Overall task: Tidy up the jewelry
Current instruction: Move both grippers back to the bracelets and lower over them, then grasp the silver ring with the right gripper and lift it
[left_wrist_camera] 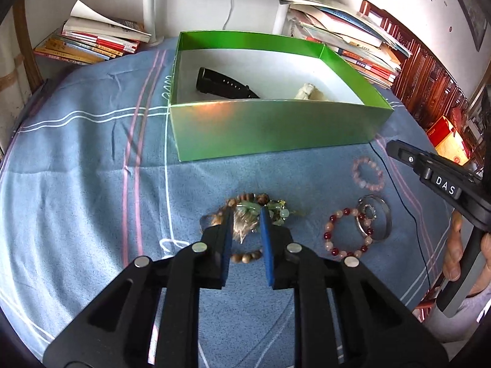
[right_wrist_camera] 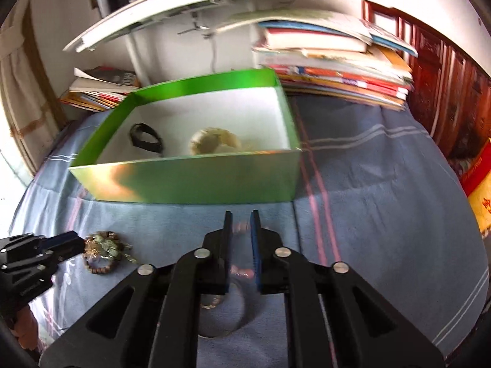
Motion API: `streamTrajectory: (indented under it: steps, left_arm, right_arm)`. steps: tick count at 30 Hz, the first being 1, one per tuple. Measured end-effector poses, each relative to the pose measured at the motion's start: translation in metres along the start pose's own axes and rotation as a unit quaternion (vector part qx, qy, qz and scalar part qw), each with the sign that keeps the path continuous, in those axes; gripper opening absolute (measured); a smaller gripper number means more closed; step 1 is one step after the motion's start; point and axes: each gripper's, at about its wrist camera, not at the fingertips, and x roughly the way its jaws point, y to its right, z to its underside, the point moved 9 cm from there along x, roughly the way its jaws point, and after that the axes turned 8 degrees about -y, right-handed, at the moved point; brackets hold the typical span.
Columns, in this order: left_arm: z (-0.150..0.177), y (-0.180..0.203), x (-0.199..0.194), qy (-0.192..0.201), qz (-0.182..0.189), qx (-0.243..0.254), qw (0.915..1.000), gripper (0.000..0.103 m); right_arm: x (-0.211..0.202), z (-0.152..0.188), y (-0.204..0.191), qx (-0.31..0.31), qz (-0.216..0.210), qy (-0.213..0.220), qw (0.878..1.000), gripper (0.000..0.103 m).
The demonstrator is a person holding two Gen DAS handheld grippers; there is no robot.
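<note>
My left gripper (left_wrist_camera: 246,214) is shut on a tangle of green beads (left_wrist_camera: 277,211) that lies with a wooden bead bracelet (left_wrist_camera: 248,257) on the blue cloth. Right of it lie a red-and-pink bead bracelet (left_wrist_camera: 327,233), a silver bangle (left_wrist_camera: 388,217) and a pink bracelet (left_wrist_camera: 363,183). My right gripper (right_wrist_camera: 241,214) hovers above that group with its jaws slightly apart and nothing gripped; blurred pink beads (right_wrist_camera: 242,271) show through the gap. The green box (left_wrist_camera: 276,128) behind holds a black watch (left_wrist_camera: 224,86) and a pale bracelet (left_wrist_camera: 310,92).
Book stacks (left_wrist_camera: 92,43) (left_wrist_camera: 353,43) flank the box at the back, with a white lamp pole (left_wrist_camera: 149,6) between them. Dark red wooden furniture (left_wrist_camera: 429,70) stands on the right. A thin black cable (left_wrist_camera: 408,214) crosses the cloth near the bangle. A person's hand (left_wrist_camera: 454,254) holds the right gripper.
</note>
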Motion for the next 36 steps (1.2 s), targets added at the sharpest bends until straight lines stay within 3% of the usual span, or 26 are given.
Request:
streamTrajectory:
  steps: [3,5,10,19,24,30,36]
  left_arm:
    - [0.0,-0.003,0.0,0.001,-0.004,-0.001,1.0,0.022]
    - [0.0,-0.004,-0.002,0.003,-0.007,-0.002,1.0,0.03]
    - [0.004,-0.006,0.002,-0.004,-0.012,-0.001,0.9999,0.035]
    - [0.005,0.002,0.016,-0.018,-0.01,0.007,0.9998,0.035]
    - [0.007,0.0,0.016,-0.02,-0.02,0.015,0.9995,0.035]
    - [0.011,0.001,0.02,-0.022,-0.026,0.023,0.9992,0.035]
    - [0.013,0.003,0.027,-0.025,-0.028,0.026,0.9989,0.021]
  right_arm:
    - [0.005,0.013,0.002,-0.019,0.017,-0.024,0.999,0.017]
    - [0.009,0.024,0.0,-0.035,0.017,-0.043,0.998,0.017]
    - [0.024,0.051,-0.009,-0.075,0.011,-0.098,0.992,0.018]
    - [0.028,0.051,-0.014,-0.072,0.01,-0.09,0.993,0.021]
    - [0.025,0.048,-0.012,-0.066,0.008,-0.085,0.994,0.007]
    - [0.026,0.042,0.006,-0.037,0.029,-0.075,0.996,0.006]
    - [0.026,0.043,0.004,-0.041,0.033,-0.07,0.996,0.006]
